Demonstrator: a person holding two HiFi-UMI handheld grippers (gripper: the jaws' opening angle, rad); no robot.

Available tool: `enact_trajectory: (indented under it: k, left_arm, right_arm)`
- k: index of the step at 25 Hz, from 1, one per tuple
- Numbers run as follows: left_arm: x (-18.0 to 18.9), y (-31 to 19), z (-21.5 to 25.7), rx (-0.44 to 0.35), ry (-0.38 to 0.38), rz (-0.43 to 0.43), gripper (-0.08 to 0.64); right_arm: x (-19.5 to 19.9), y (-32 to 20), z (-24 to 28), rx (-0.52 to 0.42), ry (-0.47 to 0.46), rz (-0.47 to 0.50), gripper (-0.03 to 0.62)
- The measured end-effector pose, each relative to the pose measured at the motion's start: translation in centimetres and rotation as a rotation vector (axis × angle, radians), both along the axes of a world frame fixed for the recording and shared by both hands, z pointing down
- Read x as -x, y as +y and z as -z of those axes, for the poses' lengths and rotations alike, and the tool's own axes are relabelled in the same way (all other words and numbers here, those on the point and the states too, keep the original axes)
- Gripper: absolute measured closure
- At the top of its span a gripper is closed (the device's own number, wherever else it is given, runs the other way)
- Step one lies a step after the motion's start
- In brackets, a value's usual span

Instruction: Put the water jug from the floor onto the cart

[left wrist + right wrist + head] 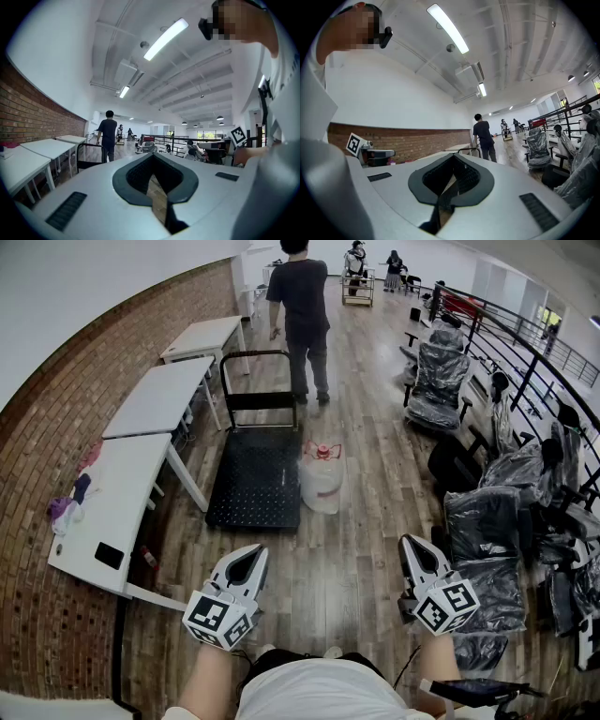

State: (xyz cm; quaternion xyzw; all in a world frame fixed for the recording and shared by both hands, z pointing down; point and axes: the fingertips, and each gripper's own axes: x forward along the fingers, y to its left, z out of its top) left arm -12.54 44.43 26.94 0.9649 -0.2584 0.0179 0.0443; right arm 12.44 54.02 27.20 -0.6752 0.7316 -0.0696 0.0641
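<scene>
A clear plastic water jug with a red cap (322, 480) stands upright on the wooden plank floor (361, 568), just beside the right edge of the black flat platform cart (253, 479). The left claw (251, 557) and the right claw (411, 547) hover level, well short of the jug. Each has its jaws drawn together, holding nothing. A person in dark clothes (302, 315) stands beyond the cart's handle. White desks (122, 493) line the brick wall.

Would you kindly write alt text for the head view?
A clear water jug stands on the wood floor beside a black platform cart. In the foreground, the left gripper and right gripper point ahead, empty; a person stands beyond, back turned.
</scene>
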Motion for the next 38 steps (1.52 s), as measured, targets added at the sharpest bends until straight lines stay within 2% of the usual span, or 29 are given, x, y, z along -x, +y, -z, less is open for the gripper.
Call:
enact_trajectory:
  k: [4, 12, 20, 26, 29, 38]
  left_arm:
    - [-2.2, -0.2, -0.3, -0.002, 0.000, 0.016, 0.560]
    - [-4.1, -2.2, -0.8, 0.020, 0.000, 0.047, 0.560]
    - [-7.4, -8.1, -2.3, 0.052, 0.034, 0.017, 0.560]
    - [-8.0, -16.0, -2.7, 0.088, 0.069, 0.022, 0.560]
    - [-6.8, -20.8, -3.3, 0.120, 0.084, 0.044, 0.560]
    - [-2.1, -34.4, -4.0, 0.139, 0.062, 0.096, 0.560]
  right_arm:
    - [-2.5, -0.6, -1.2, 0.024, -0.009, 0.009, 0.589]
    - [-4.4, -2.8, -2.4, 0.045, -0.004, 0.038, 0.589]
    - [-7.3, -6.8, -2.8, 0.079, 0.020, 0.004, 0.589]
    - [-7.3, -14.8, -2.3, 0.082, 0.042, 0.027, 0.589]
    - [-6.7, -19.7, -1.7, 0.078, 0.052, 0.041, 0.589]
    - [-3.7, -34.1, -1.7, 0.087, 0.059, 0.050, 0.589]
